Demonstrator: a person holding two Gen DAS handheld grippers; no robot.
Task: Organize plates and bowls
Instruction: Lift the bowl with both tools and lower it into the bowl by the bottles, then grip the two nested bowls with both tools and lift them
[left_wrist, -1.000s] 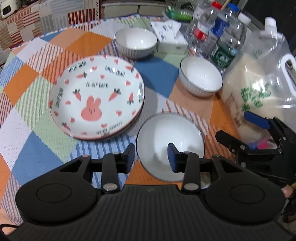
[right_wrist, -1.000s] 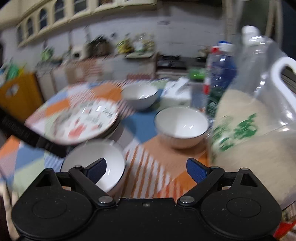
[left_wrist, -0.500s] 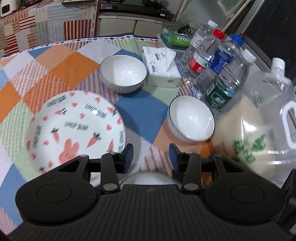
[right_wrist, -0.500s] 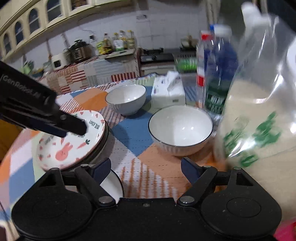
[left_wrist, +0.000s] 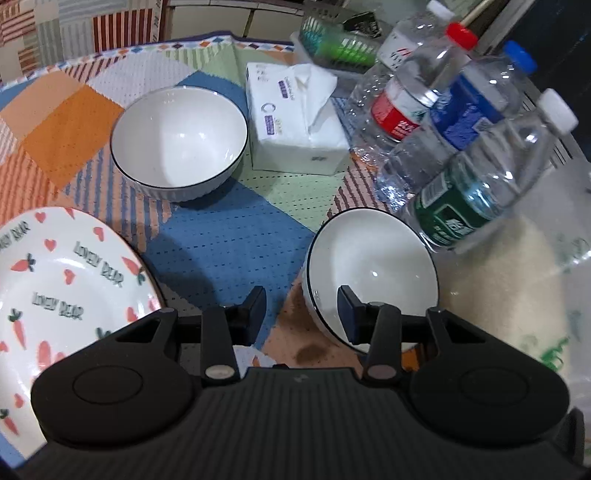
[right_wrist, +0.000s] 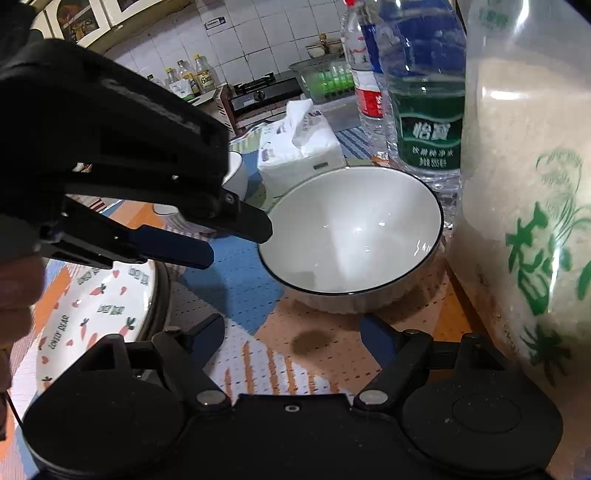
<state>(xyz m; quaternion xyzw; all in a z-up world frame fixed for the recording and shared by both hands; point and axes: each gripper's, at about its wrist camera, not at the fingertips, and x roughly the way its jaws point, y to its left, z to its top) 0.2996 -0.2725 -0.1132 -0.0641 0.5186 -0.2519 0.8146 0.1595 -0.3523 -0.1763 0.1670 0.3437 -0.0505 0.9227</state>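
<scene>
1. The patchwork tabletop (left_wrist: 229, 236) carries a carrot-print plate (left_wrist: 55, 288), which lies just left of the left gripper (left_wrist: 302, 314)'s left finger.
2. The near white bowl (right_wrist: 351, 229) sits just ahead of the right gripper (right_wrist: 291, 338), whose fingers stand wide apart and empty.
3. The left gripper's fingers are partly parted, gripping nothing; the near bowl's left rim lies between them.
4. The far bowl (left_wrist: 179, 142) stands well ahead.
</scene>
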